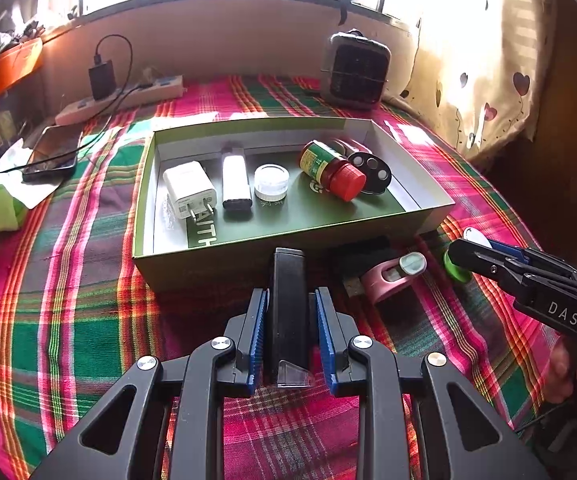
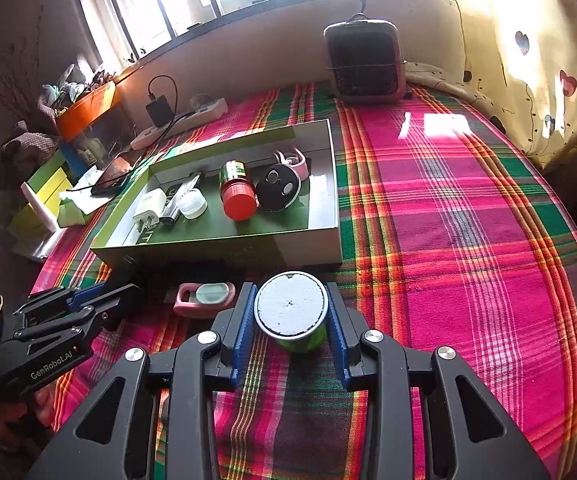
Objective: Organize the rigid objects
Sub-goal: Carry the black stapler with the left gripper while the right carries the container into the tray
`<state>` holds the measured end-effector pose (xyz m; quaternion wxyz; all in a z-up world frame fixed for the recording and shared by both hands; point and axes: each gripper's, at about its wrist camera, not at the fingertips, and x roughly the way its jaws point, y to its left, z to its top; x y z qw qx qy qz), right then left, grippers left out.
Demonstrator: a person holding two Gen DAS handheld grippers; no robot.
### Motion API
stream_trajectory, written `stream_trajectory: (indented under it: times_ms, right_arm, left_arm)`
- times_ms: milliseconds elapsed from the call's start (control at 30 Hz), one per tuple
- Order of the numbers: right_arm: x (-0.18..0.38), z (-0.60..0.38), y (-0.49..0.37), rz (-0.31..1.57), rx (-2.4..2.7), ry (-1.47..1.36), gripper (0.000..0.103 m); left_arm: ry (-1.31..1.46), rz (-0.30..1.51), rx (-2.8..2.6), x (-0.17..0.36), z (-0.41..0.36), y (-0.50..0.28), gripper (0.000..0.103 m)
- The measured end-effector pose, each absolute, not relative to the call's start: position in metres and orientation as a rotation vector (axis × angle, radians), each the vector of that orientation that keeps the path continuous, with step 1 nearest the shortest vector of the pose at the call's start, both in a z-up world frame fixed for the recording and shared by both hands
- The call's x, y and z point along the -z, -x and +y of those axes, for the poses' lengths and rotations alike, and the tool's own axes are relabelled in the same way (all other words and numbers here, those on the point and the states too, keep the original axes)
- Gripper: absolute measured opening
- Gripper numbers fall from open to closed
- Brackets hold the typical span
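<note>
My left gripper [image 1: 291, 296] is shut on a slim black bar [image 1: 288, 280], which stands upright between the blue pads just before the green box [image 1: 144, 220]. In the box lie a white charger [image 1: 189, 189], a white and black stick [image 1: 235, 180], a small white jar [image 1: 271, 181], a red-capped bottle [image 1: 330, 170] and a black disc [image 1: 372, 172]. My right gripper [image 2: 291, 292] is shut on a green tub with a white round top [image 2: 291, 306], held low over the cloth. A pink case [image 2: 204, 299] lies on the cloth between the two grippers.
The plaid cloth [image 2: 468, 220] stretches wide to the right of the box. A small heater [image 2: 362, 60] stands at the back. A power strip with a black adapter [image 1: 102, 80], a phone [image 1: 54, 152] and tissue lie at the left.
</note>
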<state>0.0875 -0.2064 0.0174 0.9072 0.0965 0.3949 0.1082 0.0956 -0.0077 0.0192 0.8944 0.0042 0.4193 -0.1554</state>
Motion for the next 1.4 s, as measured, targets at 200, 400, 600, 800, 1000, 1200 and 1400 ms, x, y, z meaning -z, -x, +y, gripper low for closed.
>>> stream_trajectory:
  times_ms: [200,400,600,800,1000,1200,1400]
  right_arm:
    - [-0.028,-0.206,-0.086,0.795,-0.235,-0.196,0.035]
    - [-0.041,-0.204,-0.086,0.769,-0.251,-0.189,0.035]
    - [-0.053,-0.200,-0.091,0.749,-0.271,-0.182,0.035]
    - [-0.060,-0.194,-0.102,0.747,-0.298,-0.185,0.035]
    - [-0.065,-0.185,-0.116,0.742,-0.327,-0.174,0.035]
    - [-0.060,-0.171,-0.135,0.758,-0.352,-0.159,0.035]
    - [-0.054,-0.161,-0.154,0.771,-0.383,-0.155,0.035]
  left_arm:
    - [0.008,0.863,0.332,-0.027,-0.005,-0.094,0.023]
    - [0.024,0.853,0.345,-0.041,-0.002,-0.096,0.023]
    - [0.014,0.839,0.351,-0.055,0.000,-0.100,0.023]
    - [0.025,0.830,0.352,-0.066,0.007,-0.113,0.023]
    - [0.047,0.833,0.363,-0.074,0.012,-0.131,0.023]
    - [0.074,0.839,0.374,-0.078,0.014,-0.154,0.023]
    - [0.091,0.860,0.386,-0.074,0.014,-0.179,0.023]
